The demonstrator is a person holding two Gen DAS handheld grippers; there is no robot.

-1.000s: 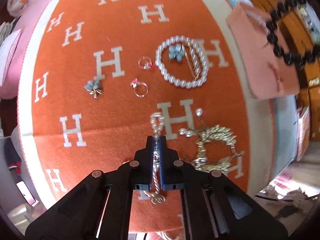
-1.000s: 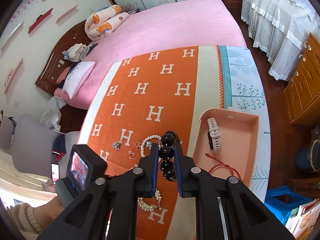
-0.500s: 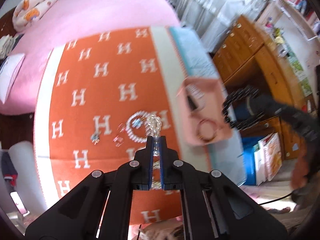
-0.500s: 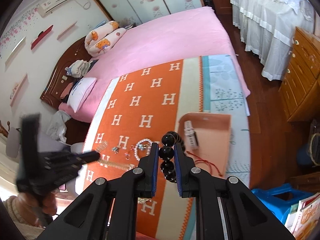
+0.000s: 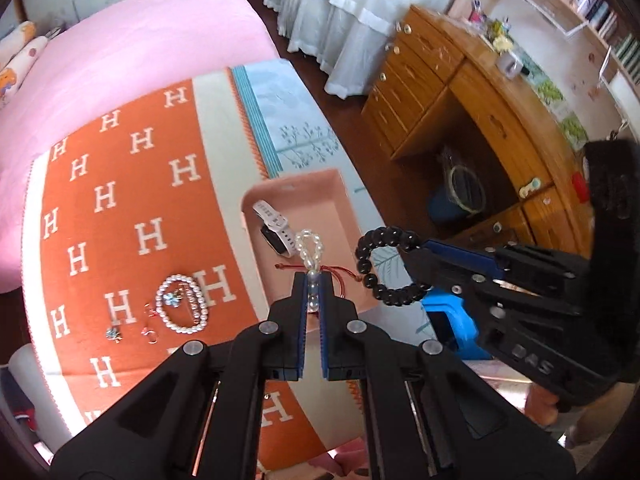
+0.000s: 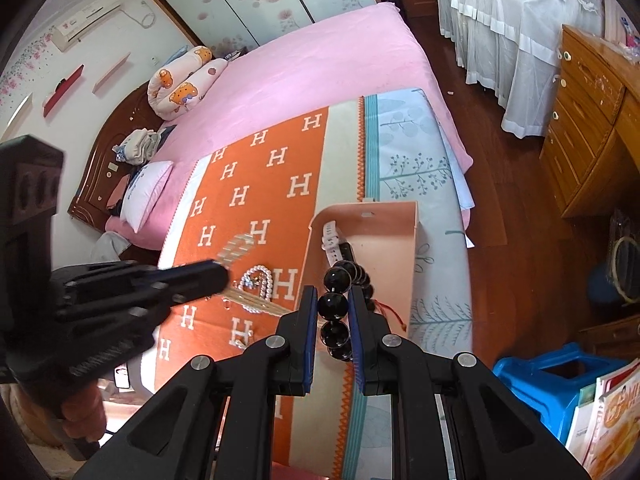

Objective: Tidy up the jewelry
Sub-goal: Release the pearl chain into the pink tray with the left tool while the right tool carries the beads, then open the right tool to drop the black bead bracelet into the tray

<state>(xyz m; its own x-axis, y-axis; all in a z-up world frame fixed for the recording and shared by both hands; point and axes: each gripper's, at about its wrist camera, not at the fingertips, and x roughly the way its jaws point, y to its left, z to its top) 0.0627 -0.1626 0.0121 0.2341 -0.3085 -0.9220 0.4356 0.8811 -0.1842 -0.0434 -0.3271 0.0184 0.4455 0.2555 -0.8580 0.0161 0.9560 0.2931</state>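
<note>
My left gripper (image 5: 313, 280) is shut on a clear-bead pearl necklace (image 5: 309, 249), held in the air over the near end of the pink tray (image 5: 296, 189). In the right wrist view the same gripper (image 6: 218, 276) comes in from the left with the blurred necklace (image 6: 236, 252) trailing. My right gripper (image 6: 333, 300) is shut on a black bead bracelet (image 6: 333, 305), which hangs as a ring (image 5: 382, 266) just right of the tray. A white watch (image 5: 274, 229) and a red cord (image 5: 340, 274) lie in the tray.
On the orange H blanket (image 5: 120, 208) lie a pearl bracelet (image 5: 182, 305), a blue flower piece (image 5: 113, 334) and small rings (image 5: 151, 334). A wooden dresser (image 5: 460, 120) and a blue stool (image 6: 556, 380) stand right of the bed. Pink bedding (image 6: 300, 80) spreads behind.
My left gripper has lifted the pearl necklace off the blanket and carried it right, over the tray. My right gripper has drifted with the black bracelet still in it.
</note>
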